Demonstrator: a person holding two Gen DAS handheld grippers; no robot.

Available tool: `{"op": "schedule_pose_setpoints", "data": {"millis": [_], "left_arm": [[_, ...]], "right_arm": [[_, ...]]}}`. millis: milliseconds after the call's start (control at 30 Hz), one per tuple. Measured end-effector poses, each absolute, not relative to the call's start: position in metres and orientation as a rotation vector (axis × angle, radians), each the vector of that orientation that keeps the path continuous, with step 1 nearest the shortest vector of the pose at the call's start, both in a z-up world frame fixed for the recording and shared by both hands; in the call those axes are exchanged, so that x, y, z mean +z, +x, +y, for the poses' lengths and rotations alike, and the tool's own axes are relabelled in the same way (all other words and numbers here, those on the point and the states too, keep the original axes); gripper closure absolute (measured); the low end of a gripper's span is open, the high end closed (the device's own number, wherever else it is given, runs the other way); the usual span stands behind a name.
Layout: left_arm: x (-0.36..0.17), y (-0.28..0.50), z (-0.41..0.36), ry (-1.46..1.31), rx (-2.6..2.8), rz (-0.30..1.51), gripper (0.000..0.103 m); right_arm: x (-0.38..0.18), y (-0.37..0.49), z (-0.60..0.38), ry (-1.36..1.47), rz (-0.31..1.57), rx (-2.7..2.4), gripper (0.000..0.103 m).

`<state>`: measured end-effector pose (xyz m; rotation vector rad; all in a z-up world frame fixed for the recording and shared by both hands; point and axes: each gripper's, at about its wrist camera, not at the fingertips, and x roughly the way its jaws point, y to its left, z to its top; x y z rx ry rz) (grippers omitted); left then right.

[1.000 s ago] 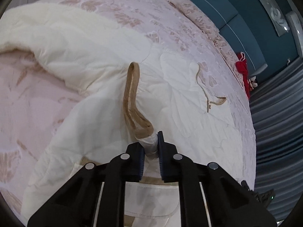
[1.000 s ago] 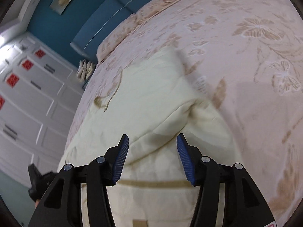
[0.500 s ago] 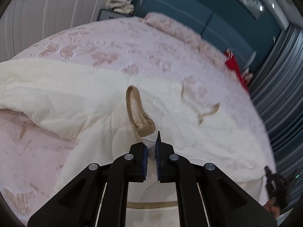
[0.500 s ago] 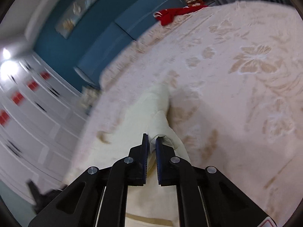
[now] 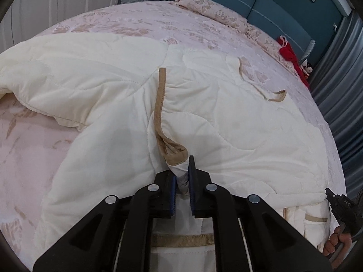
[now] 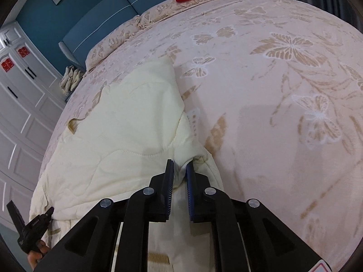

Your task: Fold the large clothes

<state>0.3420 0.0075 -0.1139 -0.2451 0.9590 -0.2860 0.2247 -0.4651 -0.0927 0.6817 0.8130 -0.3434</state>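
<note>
A cream quilted garment [image 5: 102,79] with tan trim [image 5: 161,99] lies spread and partly doubled over on the bed. My left gripper [image 5: 182,165] pinches a bunched corner of it where the tan trim ends; its jaws are opening slightly while the cloth stays pressed between the pads. In the right wrist view the same garment [image 6: 127,113] covers the left half of the bed. My right gripper [image 6: 180,165] holds a fold at the garment's edge; these jaws are easing open too, with the fabric caught between them.
The pink floral bedspread [image 6: 283,90] stretches bare to the right of the garment. A red cloth [image 5: 288,52] lies by the blue headboard [image 6: 102,22]. White wardrobe doors [image 6: 20,104] stand on one side, grey curtains [image 5: 340,90] on the other. A hand [image 5: 338,242] shows at the lower right.
My right gripper went from wide open to closed on the garment's edge fold. The left gripper kept its grip on the trimmed corner and sank a little, rolling.
</note>
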Motion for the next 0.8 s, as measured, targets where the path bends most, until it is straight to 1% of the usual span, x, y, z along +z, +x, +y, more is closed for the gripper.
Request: {"op": "schedule_pose_setpoints", "data": {"millis": [33,67,100,133,167,200,233,300,367,433,467,533,600,800], "left_arm": [[-0.111,0.34,0.01,-0.235,-0.285,0.951,0.084],[-0.107,0.336,0.013,-0.216,-0.286,0.94,0.082],[-0.103,0.333,0.017,-0.2,-0.284,0.936,0.075],[-0.1,0.33,0.021,-0.194,-0.276,0.933,0.063],[-0.092,0.324,0.027,-0.182,-0.252,0.911,0.056],[-0.082,0.319,0.033,-0.174,-0.23,0.877,0.044],[-0.072,0.314,0.038,-0.169,-0.214,0.837,0.04],[-0.052,0.307,0.041,-0.172,-0.187,0.778,0.04],[-0.038,0.306,0.035,-0.227,-0.214,0.783,0.043],[-0.031,0.312,0.015,-0.258,-0.28,0.823,0.054],[-0.029,0.312,-0.005,-0.234,-0.317,0.838,0.055],[-0.032,0.311,-0.035,-0.168,-0.354,0.853,0.056],[-0.045,0.312,-0.063,-0.111,-0.366,0.882,0.056],[-0.083,0.315,-0.082,-0.062,-0.333,0.946,0.056]], "right_arm": [[-0.09,0.212,-0.462,0.663,0.816,-0.363,0.087],[-0.085,0.202,-0.462,0.633,0.821,-0.394,0.086],[-0.08,0.196,-0.464,0.615,0.82,-0.411,0.082],[-0.073,0.19,-0.466,0.605,0.81,-0.417,0.079],[-0.068,0.187,-0.466,0.602,0.8,-0.413,0.079],[-0.059,0.185,-0.465,0.598,0.787,-0.4,0.079],[-0.049,0.187,-0.459,0.585,0.776,-0.383,0.081],[-0.035,0.196,-0.443,0.554,0.767,-0.337,0.084],[-0.026,0.213,-0.411,0.525,0.775,-0.264,0.087],[-0.023,0.232,-0.371,0.469,0.789,-0.194,0.089],[-0.024,0.239,-0.356,0.441,0.792,-0.177,0.09],[-0.027,0.256,-0.322,0.364,0.802,-0.149,0.09],[-0.033,0.266,-0.302,0.331,0.813,-0.132,0.09],[-0.063,0.285,-0.277,0.296,0.889,-0.115,0.09]]}}
